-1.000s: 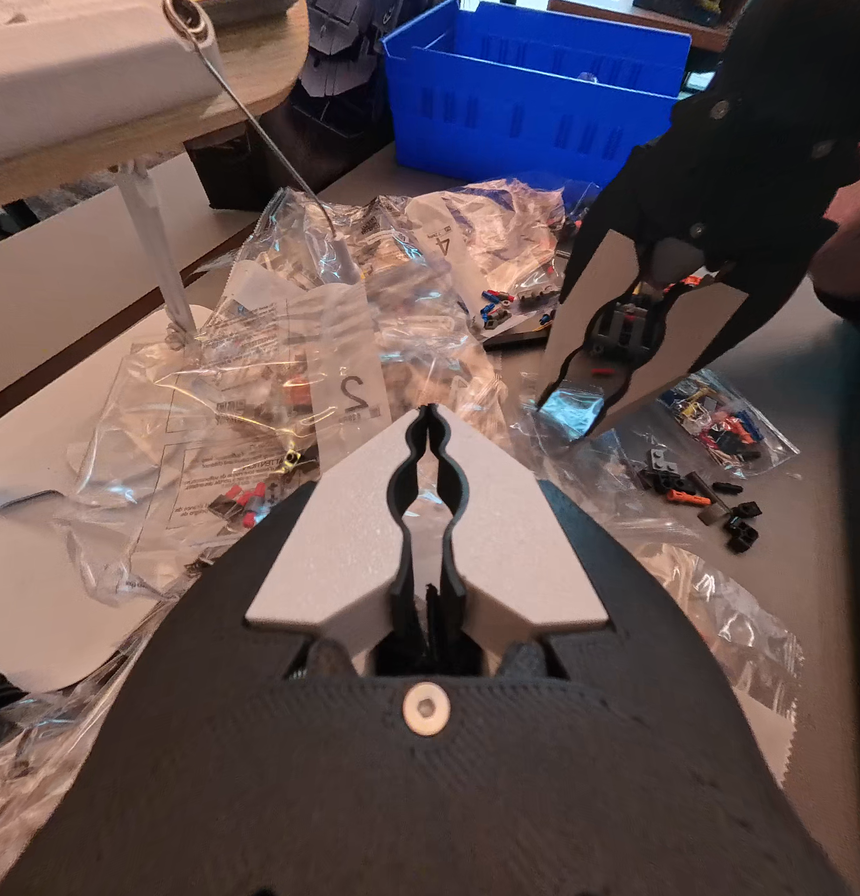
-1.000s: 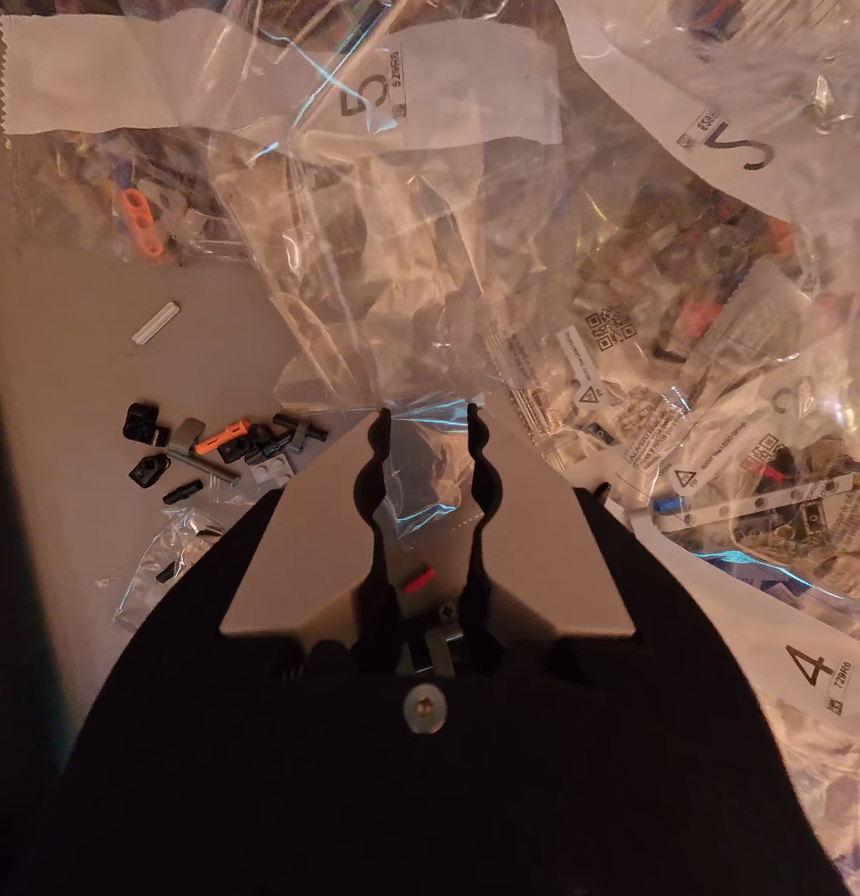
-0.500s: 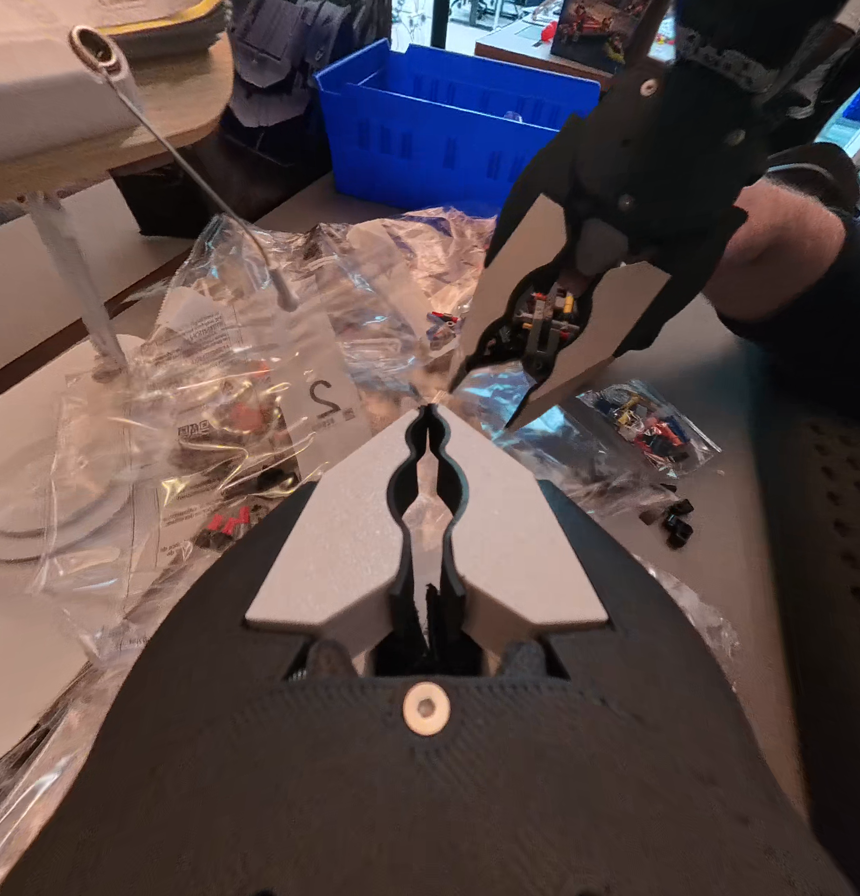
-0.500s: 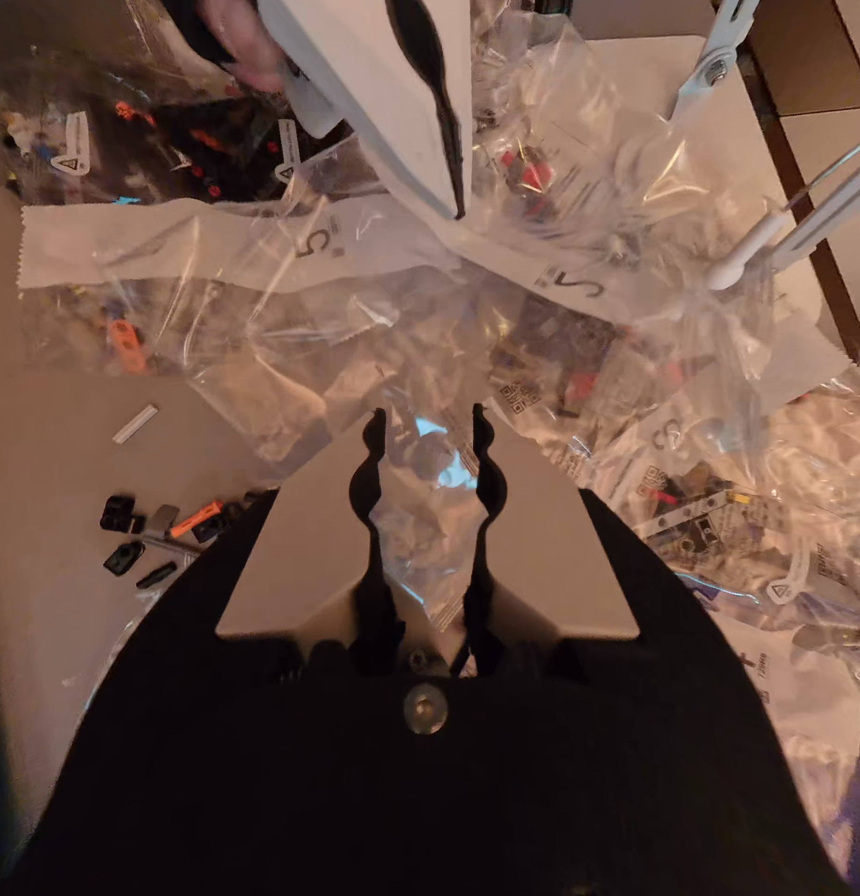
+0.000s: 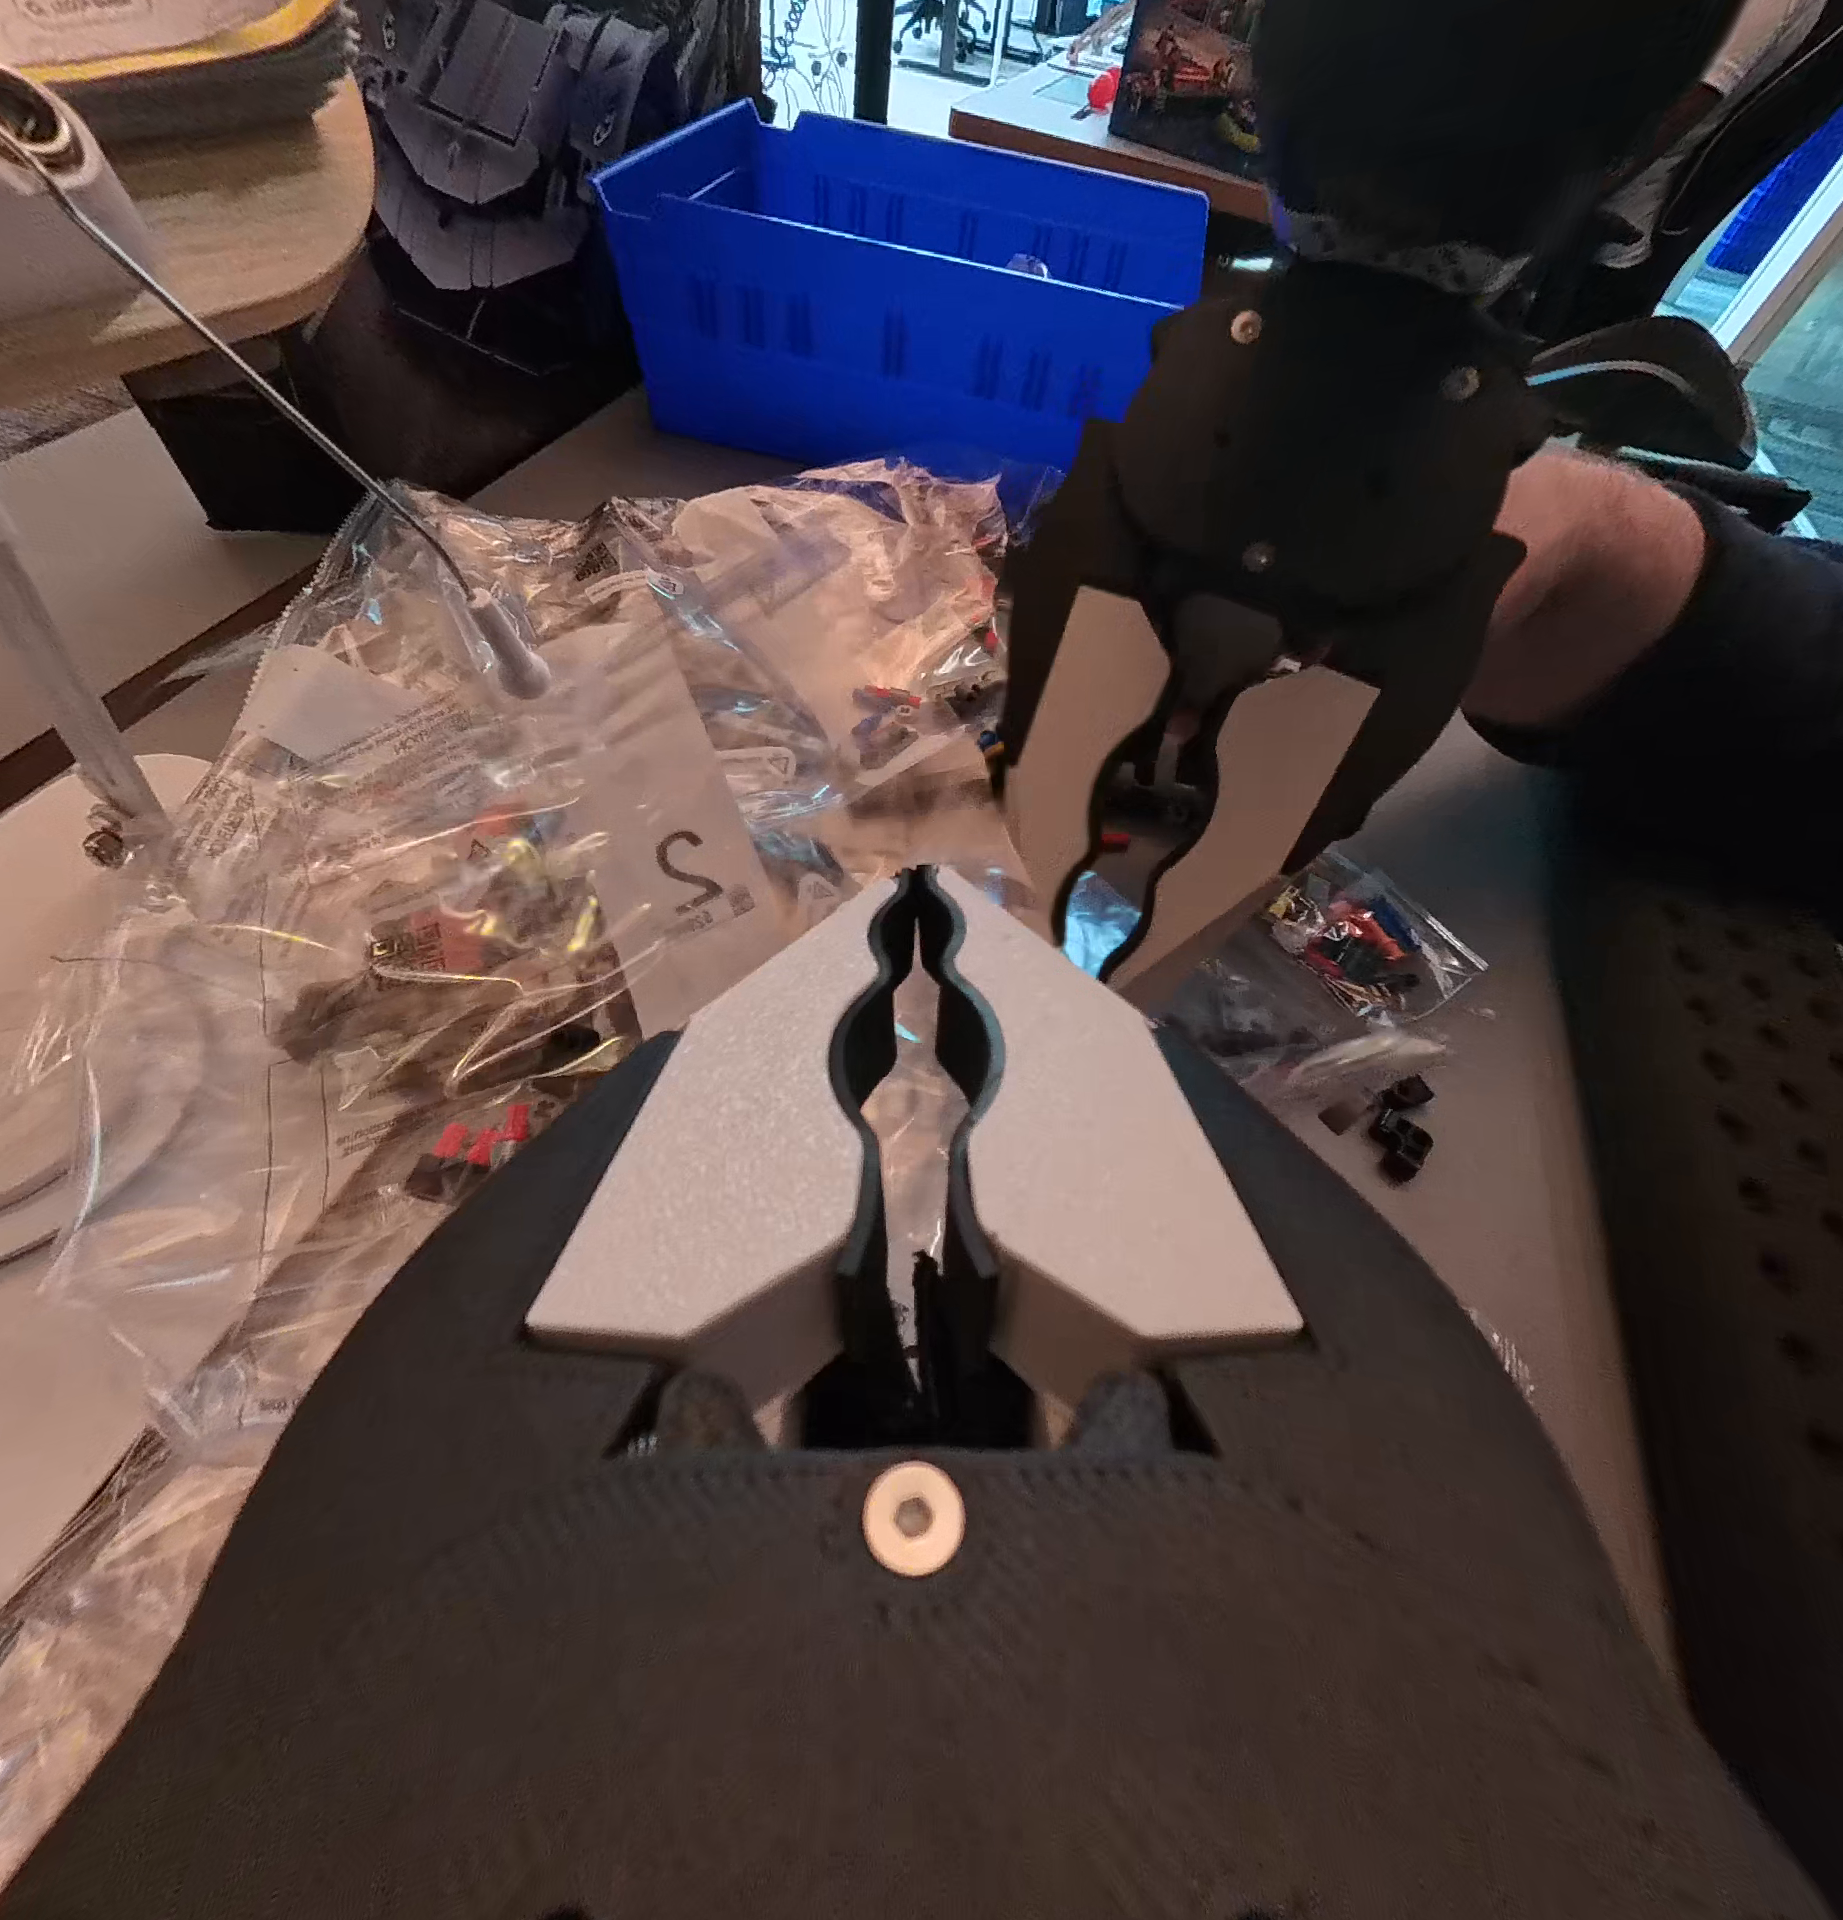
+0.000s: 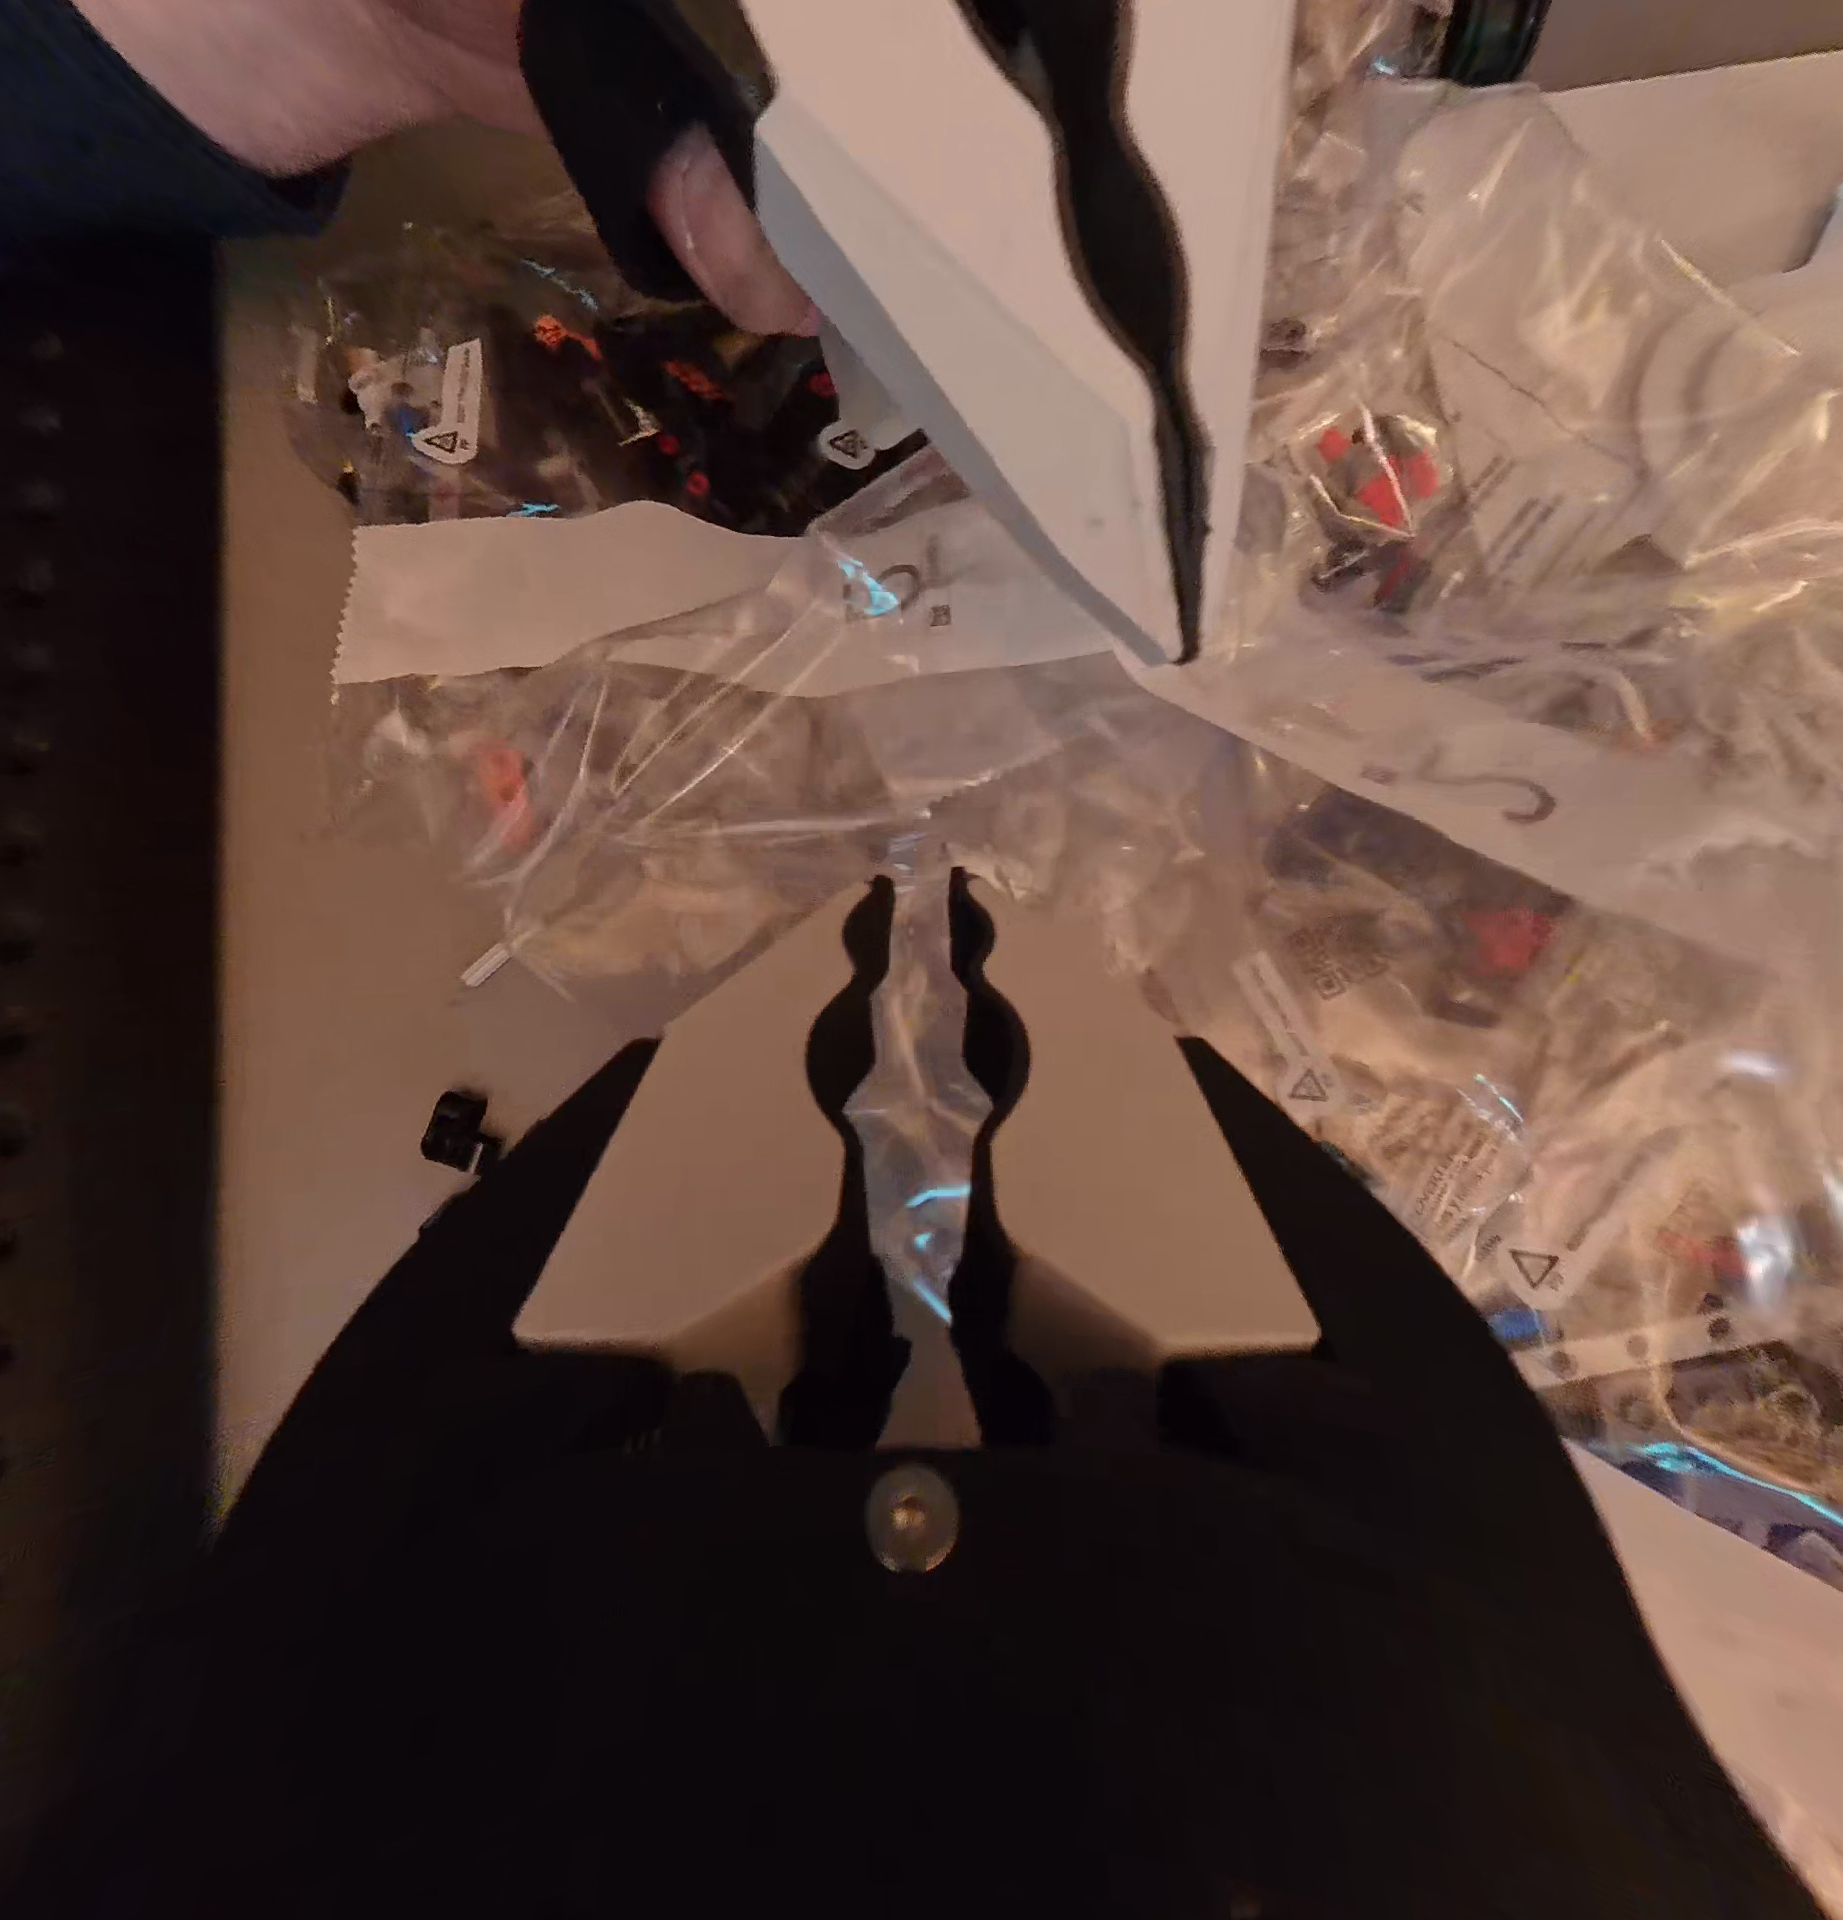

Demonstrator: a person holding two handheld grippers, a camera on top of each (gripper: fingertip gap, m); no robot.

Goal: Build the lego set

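Observation:
Several clear lego bags [image 5: 429, 831] lie heaped on the table, also in the right wrist view [image 6: 1416, 1039]. My left gripper [image 5: 917, 881] is shut above the heap, with nothing seen between its tips. It shows at the top of the right wrist view [image 6: 1187, 644], its tip over a bag's white strip [image 6: 584, 613]. My right gripper [image 6: 914, 883] points down at the heap, jaws narrowly open with clear film in the gap. In the left wrist view it [image 5: 1091, 945] hangs just right of my left tips. A small grey lego part [image 5: 1156, 769] shows through its gap.
Loose black pieces [image 5: 1400, 1127] and a small bag of coloured parts [image 5: 1364, 935] lie at the right. A blue bin [image 5: 896, 312] stands behind. A white stand [image 5: 44, 665] with a metal rod [image 5: 273, 395] is at the left. A black perforated board [image 6: 65, 831] edges the table. Tip to tip, the grippers are about 7 cm apart.
My right gripper's jaws have narrowed from wide open. It has come closer to my left gripper, over the bags. My left gripper stays shut.

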